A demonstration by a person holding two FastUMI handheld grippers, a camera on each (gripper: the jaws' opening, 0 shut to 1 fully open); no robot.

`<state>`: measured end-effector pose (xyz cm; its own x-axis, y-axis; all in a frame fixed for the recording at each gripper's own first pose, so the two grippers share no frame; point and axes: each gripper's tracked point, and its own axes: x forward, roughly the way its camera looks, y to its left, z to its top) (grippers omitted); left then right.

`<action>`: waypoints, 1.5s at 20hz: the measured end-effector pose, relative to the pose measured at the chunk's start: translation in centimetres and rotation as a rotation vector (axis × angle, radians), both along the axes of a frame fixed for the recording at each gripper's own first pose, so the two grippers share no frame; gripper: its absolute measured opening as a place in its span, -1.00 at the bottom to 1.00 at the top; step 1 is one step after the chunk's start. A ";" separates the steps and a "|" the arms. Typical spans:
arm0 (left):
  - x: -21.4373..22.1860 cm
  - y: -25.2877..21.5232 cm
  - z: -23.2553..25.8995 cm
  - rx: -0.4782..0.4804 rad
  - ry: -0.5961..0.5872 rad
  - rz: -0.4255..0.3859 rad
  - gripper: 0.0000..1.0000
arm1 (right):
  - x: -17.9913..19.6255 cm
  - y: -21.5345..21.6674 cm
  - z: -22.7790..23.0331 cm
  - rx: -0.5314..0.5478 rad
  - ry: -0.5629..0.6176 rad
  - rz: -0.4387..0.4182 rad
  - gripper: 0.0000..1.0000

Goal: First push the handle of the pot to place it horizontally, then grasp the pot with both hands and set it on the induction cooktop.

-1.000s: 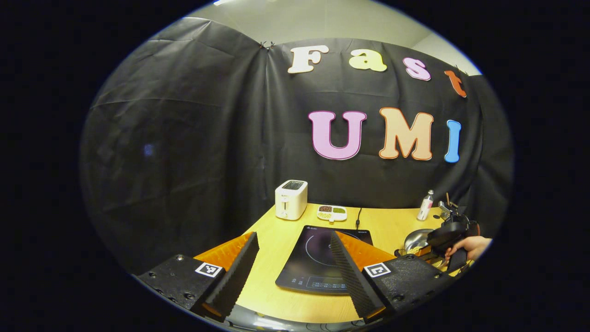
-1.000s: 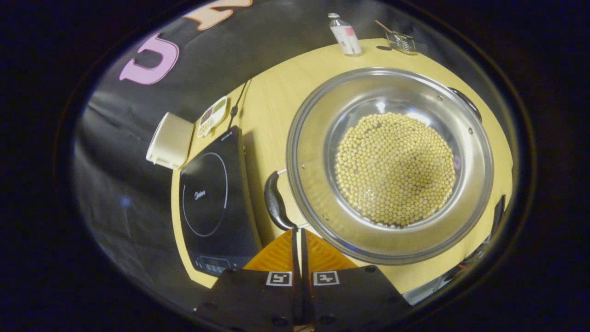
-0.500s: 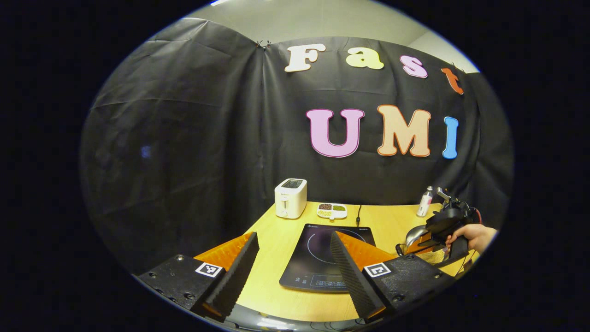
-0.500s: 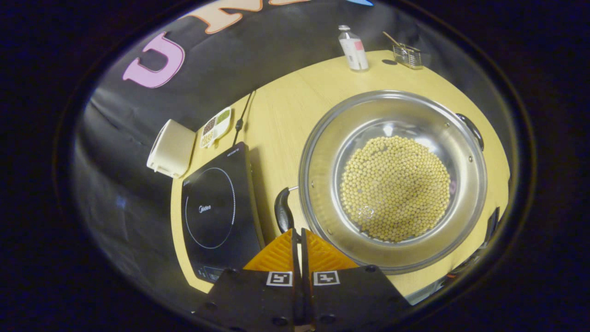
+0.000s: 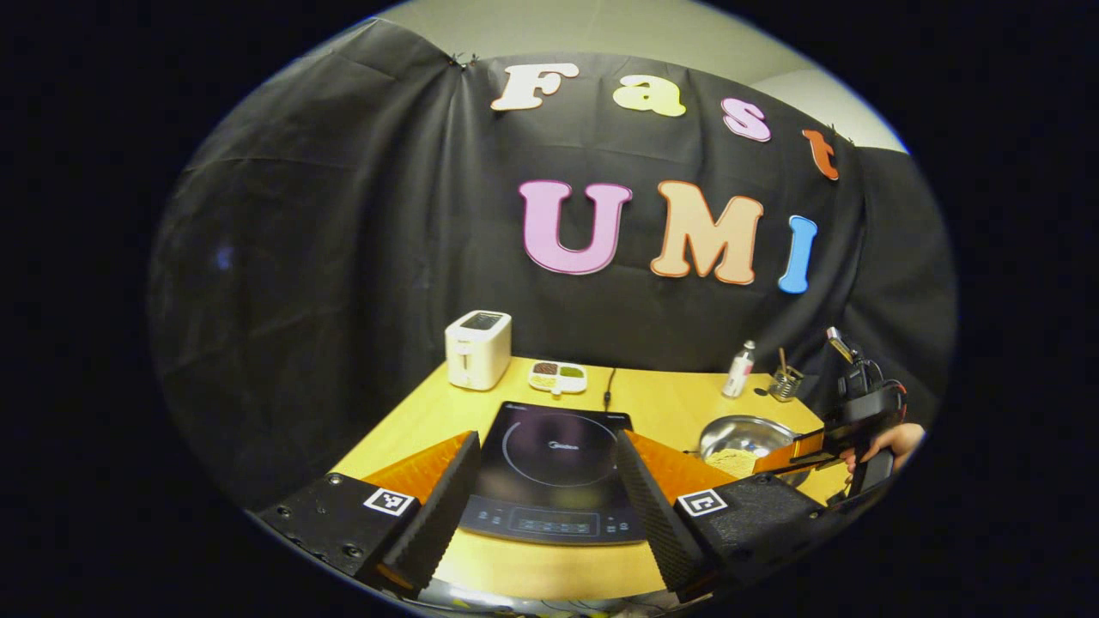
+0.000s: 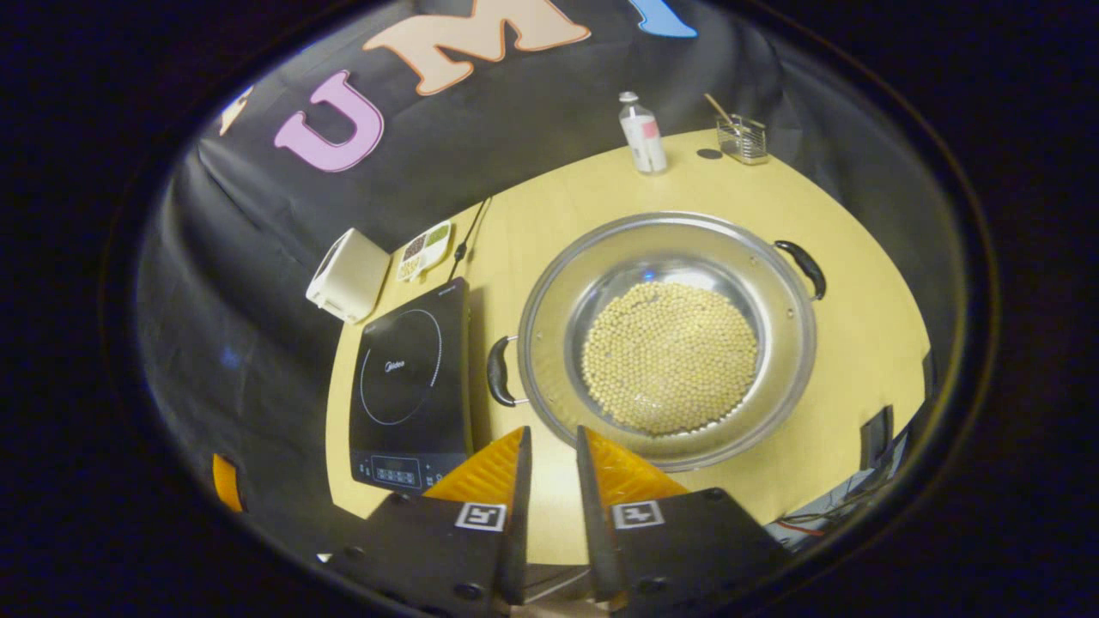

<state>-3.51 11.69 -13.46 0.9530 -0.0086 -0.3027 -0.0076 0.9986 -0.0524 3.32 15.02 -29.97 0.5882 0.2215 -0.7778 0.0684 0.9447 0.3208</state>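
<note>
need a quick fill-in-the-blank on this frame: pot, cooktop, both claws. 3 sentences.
1. The round steel pot holds small pale yellow ____.
2. The flat black induction cooktop lies between the pot and the white ____.
3. The left claw has its jaws wide apart, and the right claw, jaws slightly parted, holds ____.

Missing words: beans; toaster; nothing

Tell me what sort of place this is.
Likely a mock kitchen counter in a recording booth: an induction cooktop, a toaster and a pot of beans sit on a wooden table.
</note>
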 end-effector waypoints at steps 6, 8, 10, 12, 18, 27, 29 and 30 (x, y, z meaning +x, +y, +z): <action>4.0 -5.6 -3.6 -0.071 0.096 -0.024 0.92 | 0.9 -7.8 0.6 -0.022 -0.001 -0.010 0.75; 5.2 -8.1 -4.8 -0.131 0.133 -0.020 0.92 | 2.6 -10.7 0.6 -0.036 -0.003 0.000 0.86; 5.9 -10.4 -6.9 -0.180 0.204 -0.018 0.92 | 3.7 -13.4 -0.2 -0.050 0.019 0.000 0.87; 6.7 -12.6 -8.8 -0.207 0.268 -0.032 0.92 | 5.3 -15.8 -0.7 -0.040 0.041 -0.009 0.86; 8.5 -17.9 -14.6 -0.305 0.468 -0.061 0.93 | 9.0 -20.7 -3.5 0.007 0.130 -0.017 0.87; 11.3 -19.9 -21.3 -0.260 0.681 -0.052 0.94 | 11.8 -20.7 -8.1 0.069 0.272 0.041 1.00; 11.8 -20.1 -22.6 -0.247 0.729 -0.048 0.94 | 12.5 -20.2 -9.3 0.078 0.297 0.053 0.83; 11.9 -20.3 -23.2 -0.248 0.751 -0.047 0.94 | 12.8 -20.2 -9.9 0.076 0.311 0.059 0.83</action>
<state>8.41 -8.57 -36.69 0.4910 -0.1955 -0.8489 -0.0871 0.9586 -0.2712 16.09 -5.14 -39.90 0.3099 0.3125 -0.8980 0.1202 0.9240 0.3630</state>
